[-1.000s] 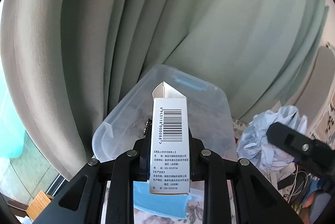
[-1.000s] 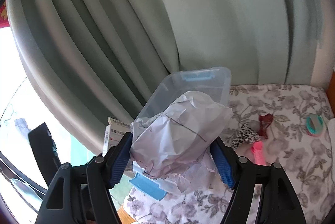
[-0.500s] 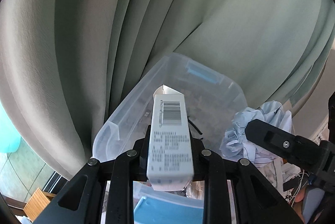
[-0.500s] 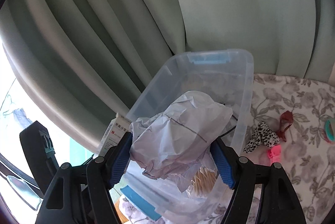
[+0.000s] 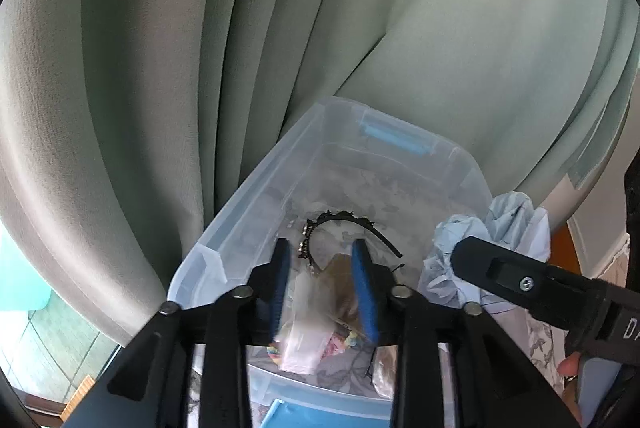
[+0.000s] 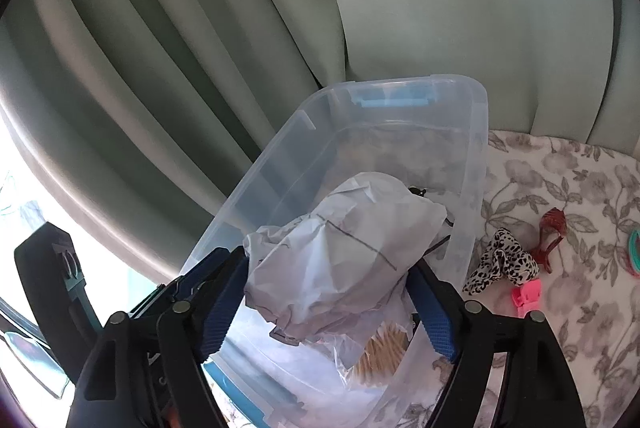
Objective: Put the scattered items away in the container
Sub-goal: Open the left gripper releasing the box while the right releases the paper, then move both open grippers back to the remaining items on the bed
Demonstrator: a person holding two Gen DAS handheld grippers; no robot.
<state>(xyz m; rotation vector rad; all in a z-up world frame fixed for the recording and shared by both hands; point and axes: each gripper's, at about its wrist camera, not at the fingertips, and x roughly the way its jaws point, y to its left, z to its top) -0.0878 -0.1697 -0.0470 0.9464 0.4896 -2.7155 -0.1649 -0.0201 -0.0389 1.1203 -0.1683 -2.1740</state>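
**Over the bin: paper could snag on the rim**

Below both claws sits the clear container (image 6: 476, 148). The left gripper (image 5: 324, 288), jaws just parted, holds nothing; a blurred box (image 5: 304, 324) lies under it. The right gripper (image 6: 328, 308), just widening, brackets the crumpled paper (image 6: 340, 252), which may spill over the near wall.

You can read only the white letters "DA", cut off at the frame edge, on the black body of the right gripper (image 5: 624, 328) in the left wrist view; no other text is legible.
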